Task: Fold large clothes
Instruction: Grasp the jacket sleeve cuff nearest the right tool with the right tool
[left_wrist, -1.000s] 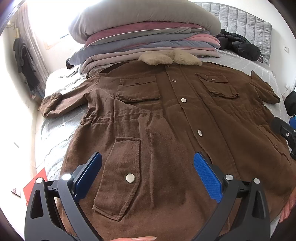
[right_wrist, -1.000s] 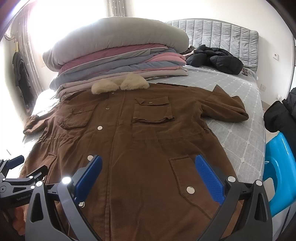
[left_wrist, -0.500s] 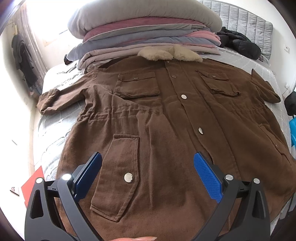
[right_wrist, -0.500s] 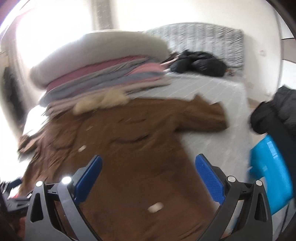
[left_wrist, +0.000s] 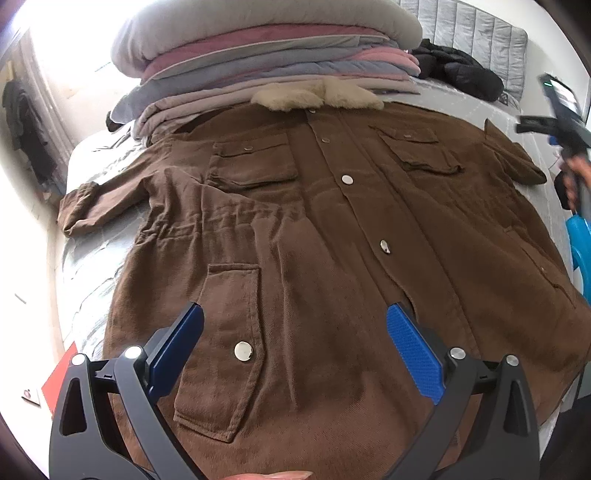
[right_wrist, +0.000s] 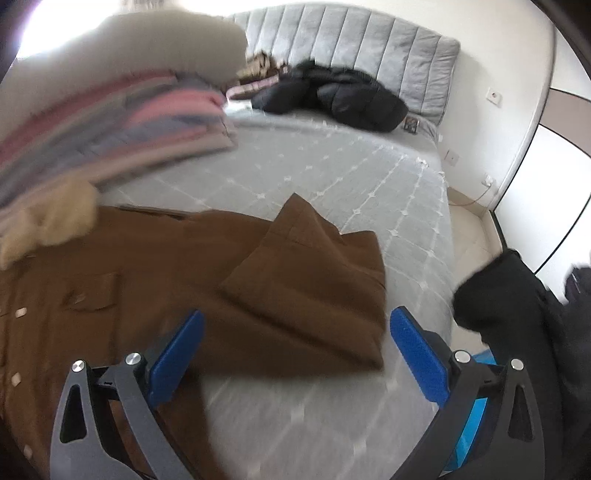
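Note:
A large brown coat (left_wrist: 314, 236) with a cream fur collar (left_wrist: 314, 96) lies spread front-up on the grey bed (right_wrist: 332, 177). My left gripper (left_wrist: 295, 339) hovers open over its lower hem, above the left lower pocket (left_wrist: 221, 339). My right gripper (right_wrist: 295, 350) is open and empty above the coat's right sleeve (right_wrist: 317, 288), which lies folded on the quilt. In the left wrist view the right gripper (left_wrist: 561, 122) shows blurred at the far right edge, held by a hand. The coat's left sleeve (left_wrist: 99, 199) stretches out to the left.
A tall stack of folded quilts (left_wrist: 266, 62) sits behind the collar. A black puffer jacket (right_wrist: 332, 96) lies by the grey headboard (right_wrist: 369, 48). A blue chair (left_wrist: 580, 243) and dark clothing (right_wrist: 517, 317) stand off the bed's right side. A red item (left_wrist: 59, 376) lies on the floor at left.
My right gripper swung right and forward from the coat's hem to above the right sleeve; its view is motion-blurred. The left gripper moved only slightly. Both stayed open.

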